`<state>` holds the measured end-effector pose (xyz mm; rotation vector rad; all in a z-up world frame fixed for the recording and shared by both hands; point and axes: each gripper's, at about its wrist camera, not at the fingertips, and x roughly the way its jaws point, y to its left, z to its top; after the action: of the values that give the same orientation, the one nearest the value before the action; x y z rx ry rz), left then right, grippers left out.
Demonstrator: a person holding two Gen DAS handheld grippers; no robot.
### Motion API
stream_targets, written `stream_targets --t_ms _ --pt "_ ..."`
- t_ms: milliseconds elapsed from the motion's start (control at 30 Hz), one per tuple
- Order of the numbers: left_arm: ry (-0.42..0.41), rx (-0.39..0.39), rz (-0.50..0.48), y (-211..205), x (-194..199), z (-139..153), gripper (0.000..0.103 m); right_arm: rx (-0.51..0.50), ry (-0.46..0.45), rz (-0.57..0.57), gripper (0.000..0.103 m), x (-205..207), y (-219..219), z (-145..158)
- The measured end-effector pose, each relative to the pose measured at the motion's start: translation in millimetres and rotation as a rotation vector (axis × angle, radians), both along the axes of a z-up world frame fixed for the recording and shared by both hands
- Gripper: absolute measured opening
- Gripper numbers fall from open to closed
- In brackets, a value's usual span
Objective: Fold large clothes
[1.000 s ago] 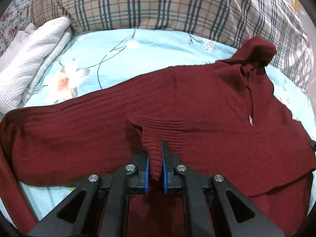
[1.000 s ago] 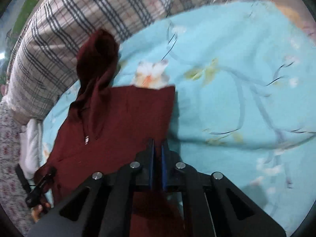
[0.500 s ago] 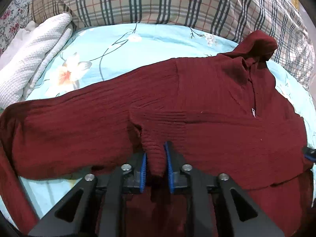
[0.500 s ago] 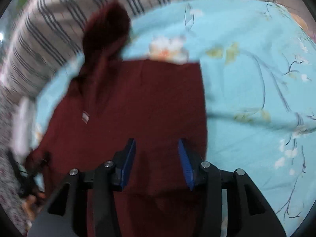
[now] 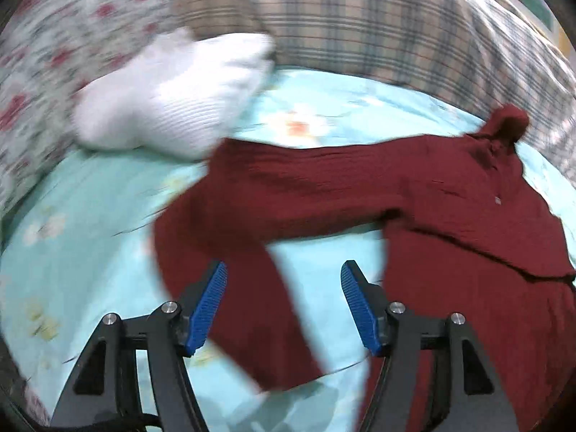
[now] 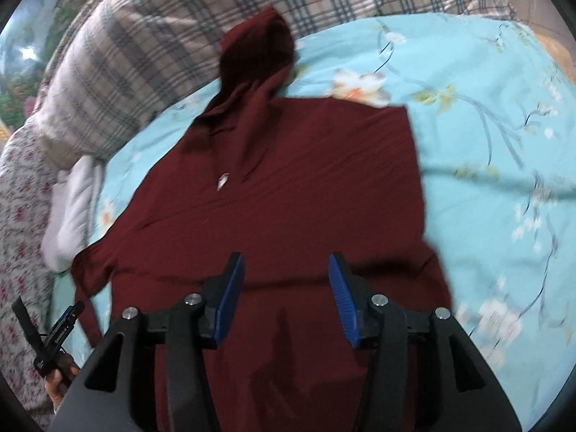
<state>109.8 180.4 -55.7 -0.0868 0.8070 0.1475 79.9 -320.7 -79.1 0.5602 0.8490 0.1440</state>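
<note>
A dark red knit hoodie lies flat on the light blue floral bedsheet, hood toward the plaid pillow, its right side folded in with a straight edge. In the left wrist view the hoodie has its left sleeve stretched out and bent toward me. My left gripper is open and empty above the sleeve. My right gripper is open and empty over the hoodie's lower body. The left gripper shows at the lower left of the right wrist view.
A plaid pillow lies along the back of the bed. A folded white knit cloth lies at the left by a floral quilt. The pillow and white cloth also show in the right wrist view.
Both grippers let go of the hoodie and opened. The left gripper pulled back and swung left, leaving the sleeve on the bed. The right gripper rose over the folded body.
</note>
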Motion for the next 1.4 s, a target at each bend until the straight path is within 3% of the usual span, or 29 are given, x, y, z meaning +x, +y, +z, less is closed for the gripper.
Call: stream_targets --t_ms 167,300,400,500,533,567,633,667,700,833,1000,1233,1400 --pt "0.014 -0.058 0.084 47 -17 -1 0.069 0.022 0.021 0.067 0.05 -13 30 -7" --pt "0.037 -0.108 0.045 41 -14 -6 0.07 0.028 0.041 0.109 0.05 -18 52 -11" --pt "0.056 -0.063 -0.002 16 -6 -13 0.076 0.026 0.041 0.137 0.05 -19 65 -9" --pt "0.146 0.022 -0.039 -12 14 -34 0.076 0.035 0.04 0.161 0.05 -17 74 -7" --pt "0.177 0.048 -0.04 -16 19 -41 0.066 0.034 0.039 0.165 0.05 -17 75 -6" --pt "0.21 0.073 -0.033 -17 23 -49 0.044 0.034 0.037 0.169 0.05 -17 76 -5" --pt "0.208 0.069 -0.02 -13 25 -54 0.034 0.035 0.034 0.173 0.05 -17 77 -4" --pt "0.204 0.065 -0.019 -12 24 -52 0.011 0.035 0.032 0.175 0.05 -17 77 -4" --pt "0.206 0.067 -0.015 -10 24 -50 0.007 0.035 0.029 0.175 0.05 -18 77 -3" --pt "0.179 0.028 -0.01 -7 19 -33 0.005 0.04 0.015 0.171 0.05 -18 75 -2" --pt "0.086 -0.056 -0.077 -28 9 11 0.004 0.06 -0.01 0.155 0.05 -20 67 2" --pt "-0.051 -0.159 -0.298 -119 30 80 0.004 0.1 -0.052 0.091 0.05 -27 39 8" --pt "-0.073 -0.19 -0.444 -206 55 91 0.004 0.118 -0.071 0.006 0.05 -33 5 9"
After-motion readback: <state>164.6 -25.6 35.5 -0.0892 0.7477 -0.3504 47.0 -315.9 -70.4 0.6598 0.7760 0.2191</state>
